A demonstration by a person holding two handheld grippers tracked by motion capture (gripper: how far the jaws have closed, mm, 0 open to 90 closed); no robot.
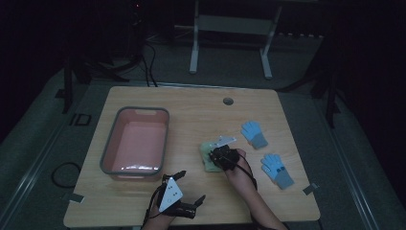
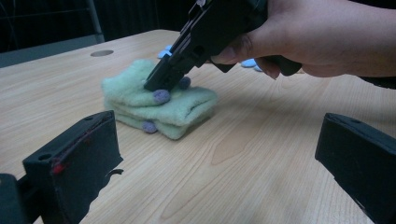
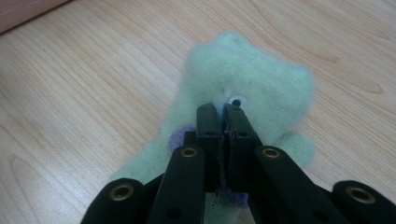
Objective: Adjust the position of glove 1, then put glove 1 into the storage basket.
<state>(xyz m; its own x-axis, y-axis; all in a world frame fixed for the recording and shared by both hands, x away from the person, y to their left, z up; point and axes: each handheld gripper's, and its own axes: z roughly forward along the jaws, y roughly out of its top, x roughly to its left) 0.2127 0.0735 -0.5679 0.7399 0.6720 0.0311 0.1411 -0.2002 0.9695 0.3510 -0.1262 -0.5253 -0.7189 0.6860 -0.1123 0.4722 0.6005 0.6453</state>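
Observation:
A fuzzy pale-green glove pile [image 1: 206,156] [image 2: 140,95] [image 3: 247,70] with purple dots lies folded mid-table. My right gripper [image 1: 218,155] [image 2: 155,83] [image 3: 223,109] points down onto its top, jaws shut together with the tips sunk into the top glove's fleece, pinching it. My left gripper [image 1: 190,188] [image 2: 219,154] hovers low near the table's front edge, open wide with nothing between its jaws, facing the pile from a short way off.
A pink tub with a grey rim [image 1: 165,139] stands at the left. Two blue gloves [image 1: 253,133] [image 1: 277,171] lie apart at the right. A round cable hole [image 1: 228,101] sits near the table's far edge. Bare wood [image 2: 243,154] lies between left gripper and pile.

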